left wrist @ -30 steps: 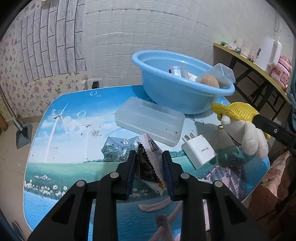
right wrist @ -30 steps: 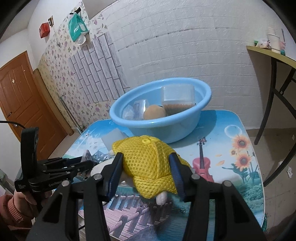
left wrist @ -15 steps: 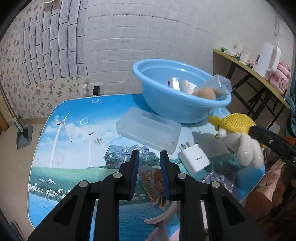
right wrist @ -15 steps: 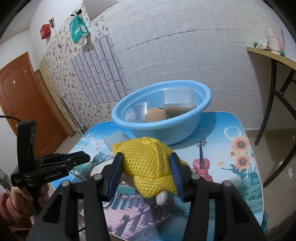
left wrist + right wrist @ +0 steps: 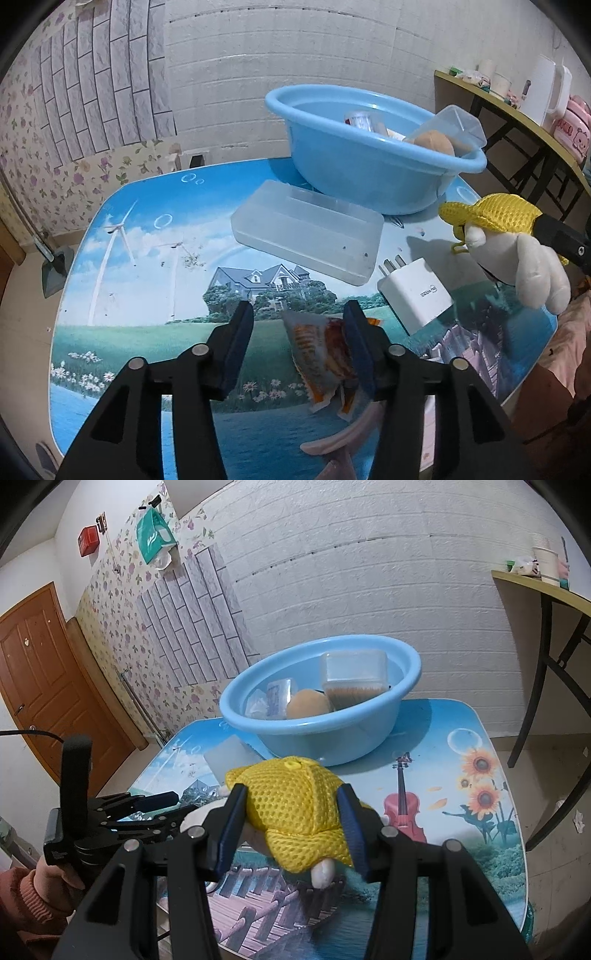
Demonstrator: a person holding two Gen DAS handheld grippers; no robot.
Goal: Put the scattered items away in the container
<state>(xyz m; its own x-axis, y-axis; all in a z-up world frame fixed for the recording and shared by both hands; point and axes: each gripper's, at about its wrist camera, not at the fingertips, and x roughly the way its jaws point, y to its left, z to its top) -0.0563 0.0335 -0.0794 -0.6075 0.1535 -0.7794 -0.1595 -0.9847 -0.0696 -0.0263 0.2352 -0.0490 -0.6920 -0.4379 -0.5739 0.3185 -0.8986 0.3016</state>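
Observation:
A blue basin (image 5: 369,162) stands at the table's far side and holds several items; it also shows in the right wrist view (image 5: 321,716). My left gripper (image 5: 299,332) is open above the table; an orange snack packet (image 5: 321,358) lies against its right finger, below it. My right gripper (image 5: 291,816) is shut on a plush toy with a yellow mesh cap (image 5: 295,808), held above the table in front of the basin; the toy also shows in the left wrist view (image 5: 517,254). The left gripper (image 5: 147,805) shows at the right wrist view's left.
A clear plastic box (image 5: 306,236) and a white charger plug (image 5: 413,295) lie on the picture-printed table (image 5: 147,280) between the basin and my left gripper. A shelf (image 5: 524,107) with a kettle and cups stands right of the table. A door (image 5: 40,686) is far left.
My left gripper opened from shut on the snack packet; the packet now lies loose beside its right finger. The right gripper with the plush toy stayed nearly still.

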